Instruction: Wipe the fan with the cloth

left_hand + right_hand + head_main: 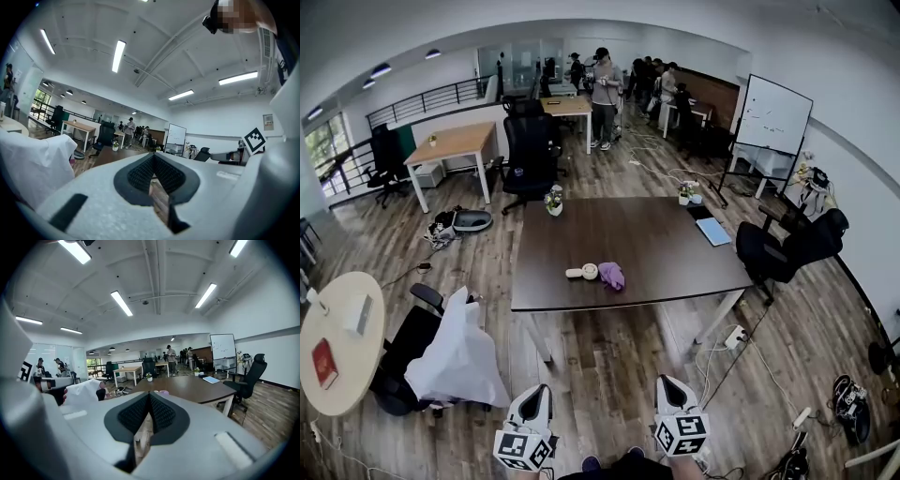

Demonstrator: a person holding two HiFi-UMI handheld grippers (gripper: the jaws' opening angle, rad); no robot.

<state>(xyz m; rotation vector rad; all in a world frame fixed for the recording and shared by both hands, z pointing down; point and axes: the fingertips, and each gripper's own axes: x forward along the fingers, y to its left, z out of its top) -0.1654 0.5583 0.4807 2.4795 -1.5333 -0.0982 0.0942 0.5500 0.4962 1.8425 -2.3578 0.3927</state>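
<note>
A small white hand fan lies on the dark brown table near its front edge, with a purple cloth bunched right beside it. The cloth peeks over my right gripper's jaws in the right gripper view. Both grippers are far from the table, low at the bottom of the head view. My left gripper is shut with nothing in it, pads together. My right gripper is shut and empty too, its tips aimed at the table.
An office chair draped with a white cloth stands left of the table front. A round table is at far left. A black chair sits at the table's right end. A blue notebook and small plants rest on the table. Cables lie on the floor.
</note>
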